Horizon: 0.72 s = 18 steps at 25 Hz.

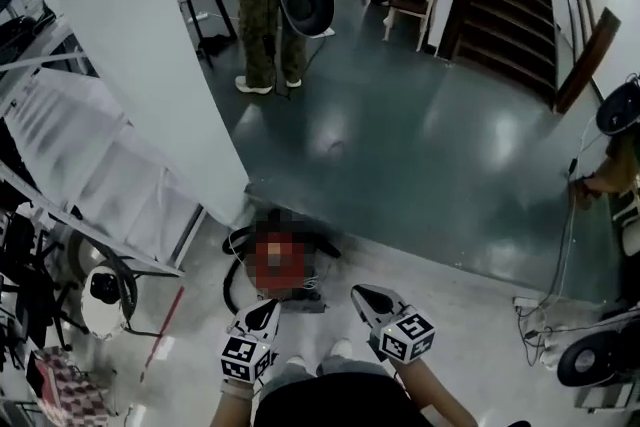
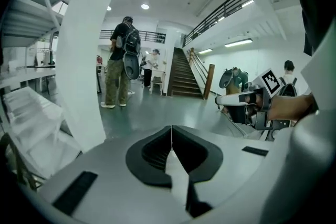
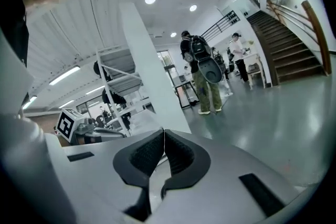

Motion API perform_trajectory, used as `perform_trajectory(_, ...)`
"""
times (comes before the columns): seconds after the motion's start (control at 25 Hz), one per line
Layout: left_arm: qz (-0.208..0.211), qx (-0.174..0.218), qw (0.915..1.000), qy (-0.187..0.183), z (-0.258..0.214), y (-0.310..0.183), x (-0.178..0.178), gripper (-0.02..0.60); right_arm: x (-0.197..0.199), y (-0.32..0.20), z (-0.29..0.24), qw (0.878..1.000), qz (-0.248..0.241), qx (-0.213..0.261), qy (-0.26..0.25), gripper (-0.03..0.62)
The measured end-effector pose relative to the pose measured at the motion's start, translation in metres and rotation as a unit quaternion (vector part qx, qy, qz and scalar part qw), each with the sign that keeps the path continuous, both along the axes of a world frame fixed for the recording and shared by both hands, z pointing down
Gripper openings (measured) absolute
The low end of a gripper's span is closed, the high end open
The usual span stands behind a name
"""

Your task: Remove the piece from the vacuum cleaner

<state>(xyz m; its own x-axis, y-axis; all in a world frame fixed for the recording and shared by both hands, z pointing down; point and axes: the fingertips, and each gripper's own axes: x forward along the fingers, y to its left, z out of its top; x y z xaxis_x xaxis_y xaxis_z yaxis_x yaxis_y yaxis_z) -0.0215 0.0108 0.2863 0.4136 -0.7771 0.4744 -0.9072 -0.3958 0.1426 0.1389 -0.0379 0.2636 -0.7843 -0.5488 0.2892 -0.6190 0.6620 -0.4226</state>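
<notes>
Vacuum cleaner [image 1: 275, 265] sits on the floor [image 1: 450, 315] at lower centre, just ahead of both tips. Left gripper [image 1: 266, 313] and right gripper [image 1: 362, 296] are closed and empty, aimed at it, probably poised to reach. A white column [image 1: 140, 65] and shelving [image 1: 90, 165] crowd the left; open floor lies to the right.

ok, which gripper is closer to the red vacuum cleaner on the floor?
Left. The left gripper is just below the vacuum cleaner in the head view; the right gripper is off to its lower right, farther away. Neither touches it.
</notes>
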Motion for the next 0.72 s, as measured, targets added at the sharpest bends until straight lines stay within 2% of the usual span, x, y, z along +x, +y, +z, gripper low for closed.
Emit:
perform_trajectory(0.16, -0.051, -0.016, 0.9986, -0.005, 0.017, 0.009, -0.020, 0.020, -0.026, -0.004, 0.016, 0.999, -0.053, -0.009, 0.003, 0.029)
perform_trajectory(0.32, -0.085, -0.030, 0.9959, -0.014, 0.041, 0.017, -0.034, 0.020, -0.046, -0.002, 0.042, 0.995, -0.099, -0.018, 0.018, 0.029)
perform_trajectory(0.52, -0.105, -0.050, 0.9931, -0.014, 0.069, 0.016, -0.049, 0.020, -0.067, 0.000, 0.075, 0.989, -0.139, -0.033, 0.045, 0.029)
perform_trajectory(0.72, -0.106, -0.067, 0.9920, -0.015, 0.100, 0.010, -0.063, 0.020, -0.088, 0.001, 0.113, 0.981, -0.170, -0.048, 0.080, 0.029)
